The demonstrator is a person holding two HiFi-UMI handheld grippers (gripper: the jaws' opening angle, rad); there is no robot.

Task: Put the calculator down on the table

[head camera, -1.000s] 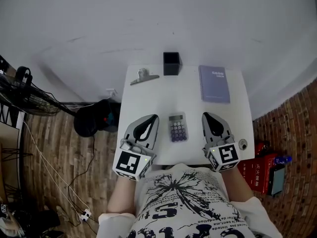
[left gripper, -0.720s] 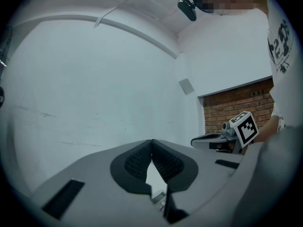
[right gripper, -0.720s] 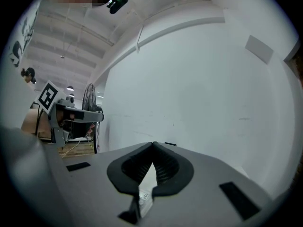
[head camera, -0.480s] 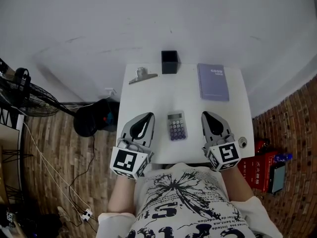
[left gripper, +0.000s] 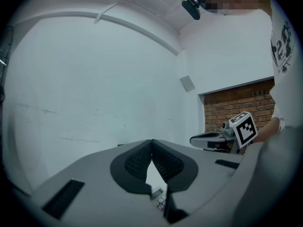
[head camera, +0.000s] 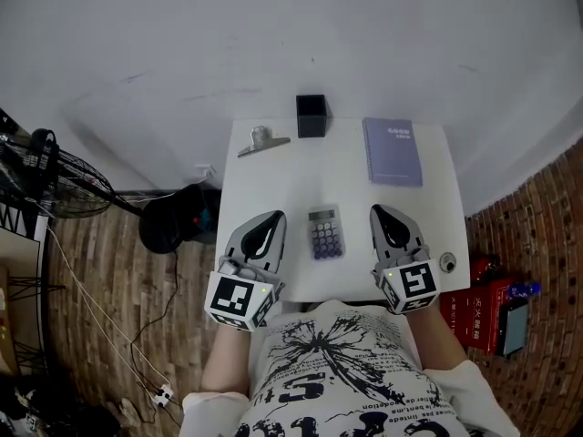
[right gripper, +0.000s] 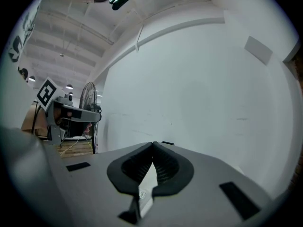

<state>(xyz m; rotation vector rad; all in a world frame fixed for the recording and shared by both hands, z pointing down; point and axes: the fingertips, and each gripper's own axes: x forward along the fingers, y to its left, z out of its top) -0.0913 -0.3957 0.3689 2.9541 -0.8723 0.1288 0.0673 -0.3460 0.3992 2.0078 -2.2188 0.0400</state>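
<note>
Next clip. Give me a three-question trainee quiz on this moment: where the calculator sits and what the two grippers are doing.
1. True or false: the calculator lies flat on the white table, between the left gripper and the right gripper, touching neither.
2. Multiple choice: the fingers of both grippers are A) closed with nothing held, B) wide open, C) clamped on the calculator.
3. Fill in: at the table's far right corner lies a purple ____.

Key: 1 true; 2 A; 3 notebook.
</note>
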